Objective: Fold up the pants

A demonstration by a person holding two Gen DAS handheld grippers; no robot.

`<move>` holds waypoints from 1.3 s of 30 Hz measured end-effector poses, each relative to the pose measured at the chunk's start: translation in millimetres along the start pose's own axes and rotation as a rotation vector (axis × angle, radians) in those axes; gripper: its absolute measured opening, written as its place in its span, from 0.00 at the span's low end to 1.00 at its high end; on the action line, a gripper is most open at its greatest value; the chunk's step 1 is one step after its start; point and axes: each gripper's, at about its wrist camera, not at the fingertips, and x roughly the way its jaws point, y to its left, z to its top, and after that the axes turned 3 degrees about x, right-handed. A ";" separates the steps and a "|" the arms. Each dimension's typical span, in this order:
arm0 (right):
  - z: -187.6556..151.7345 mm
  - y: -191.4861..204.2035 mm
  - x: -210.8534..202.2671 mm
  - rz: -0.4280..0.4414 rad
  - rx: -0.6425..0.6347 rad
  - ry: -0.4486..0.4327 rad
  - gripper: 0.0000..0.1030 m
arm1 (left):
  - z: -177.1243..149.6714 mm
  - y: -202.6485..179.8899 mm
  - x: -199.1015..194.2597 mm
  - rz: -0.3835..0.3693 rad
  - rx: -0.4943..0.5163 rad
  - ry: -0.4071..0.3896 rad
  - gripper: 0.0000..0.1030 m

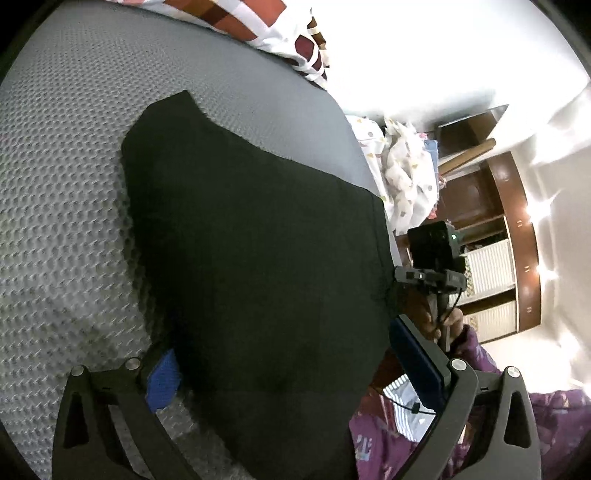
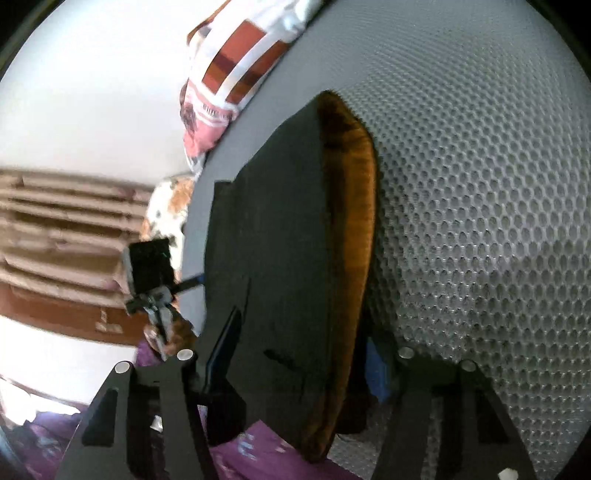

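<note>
Black pants (image 1: 258,229) lie folded on a grey mesh mattress (image 1: 66,184). My left gripper (image 1: 280,339) stands wide at the near end of the pants. Its blue left pad (image 1: 162,380) is partly under the cloth edge, and its dark right pad (image 1: 417,362) is clear of the cloth. In the right wrist view the pants (image 2: 280,229) show a brown-lit fold (image 2: 354,221) along their right side. My right gripper (image 2: 303,328) straddles that end, with the cloth between its fingers and its right blue pad (image 2: 376,369) half hidden behind the fold.
A red, white and brown patterned pillow (image 1: 258,22) (image 2: 236,74) lies at the head of the mattress. Printed white bedding (image 1: 402,173) hangs past the mattress edge. A wooden wardrobe (image 1: 495,206) stands beyond. A purple sleeve (image 1: 535,417) is close behind my grippers.
</note>
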 end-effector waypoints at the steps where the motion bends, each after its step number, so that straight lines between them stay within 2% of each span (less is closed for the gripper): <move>1: 0.2 4.8 2.2 -0.014 -0.016 -0.006 0.60 | -0.1 -3.1 0.9 0.011 0.013 -0.008 0.96; 4: 0.5 10.1 5.9 -0.045 -0.024 -0.027 0.57 | -4.4 -7.2 0.3 0.050 0.046 -0.055 0.96; 5: -0.3 12.0 6.7 -0.075 -0.045 -0.027 0.52 | -6.0 -7.8 0.7 0.062 0.054 -0.062 0.96; 6: -1.9 12.8 6.8 -0.128 -0.065 -0.027 0.35 | -7.7 -9.3 0.9 0.081 0.065 -0.066 0.93; 7: -2.9 9.3 4.7 -0.120 -0.055 -0.030 0.34 | -9.0 -10.7 0.2 0.106 0.070 -0.068 0.90; 8: -3.7 3.8 2.7 -0.093 -0.031 -0.031 0.34 | -8.8 -10.4 0.4 0.119 0.066 -0.070 0.84; 11: -3.6 0.7 1.3 -0.086 -0.034 -0.014 0.32 | -5.6 -1.4 -3.8 0.129 0.017 -0.071 0.64; 12: -2.9 -1.3 -0.1 -0.077 -0.028 -0.009 0.35 | -5.3 4.7 -6.9 0.123 -0.007 -0.068 0.56; 13: -1.8 -4.2 -1.0 -0.054 -0.008 -0.006 0.37 | -4.2 8.0 -7.1 0.111 -0.022 -0.064 0.55; 15: 0.6 -9.9 -2.0 -0.003 0.033 0.000 0.44 | -1.1 18.3 -8.4 0.053 -0.077 -0.044 0.55; 18: 4.4 -11.2 -4.4 0.014 0.058 0.005 0.52 | 3.7 32.5 -9.1 -0.020 -0.166 -0.026 0.57; 21: 4.7 -1.9 0.3 0.007 0.054 -0.005 0.64 | 7.4 29.7 -6.9 -0.018 -0.145 -0.013 0.57; 23: 3.4 6.3 4.5 -0.032 0.011 -0.015 0.64 | 8.1 24.1 -5.9 0.016 -0.120 -0.030 0.57; 24: 0.9 9.6 5.4 -0.063 -0.017 -0.018 0.59 | 7.5 17.7 -4.4 0.052 -0.094 -0.042 0.57; 25: -0.7 13.1 8.2 -0.111 -0.046 -0.013 0.40 | 6.9 11.4 -2.6 0.086 -0.067 -0.048 0.57; 26: -2.5 12.8 11.0 -0.131 -0.051 -0.003 0.32 | 5.5 4.8 -0.1 0.124 -0.031 -0.049 0.56; 27: -3.1 10.9 11.1 -0.117 -0.039 -0.014 0.32 | 2.8 -3.4 2.7 0.175 0.011 -0.050 0.53; 28: -4.8 10.1 9.8 -0.111 -0.033 -0.026 0.31 | 2.2 -5.4 3.6 0.194 0.019 -0.052 0.50; 29: -6.4 11.1 9.1 -0.113 -0.036 -0.033 0.31 | 0.9 -7.1 3.4 0.218 0.021 -0.057 0.35; 30: -7.4 13.2 9.2 -0.107 -0.038 -0.038 0.30 | -1.1 -8.2 0.7 0.237 0.018 -0.072 0.30; 33: -12.2 17.5 6.5 -0.055 -0.025 -0.065 0.27 | -7.4 -14.7 -5.0 0.272 0.031 -0.102 0.26; 39: -26.9 24.7 15.6 -0.014 -0.005 -0.094 0.26 | -19.8 -23.5 -21.0 0.338 0.015 -0.168 0.23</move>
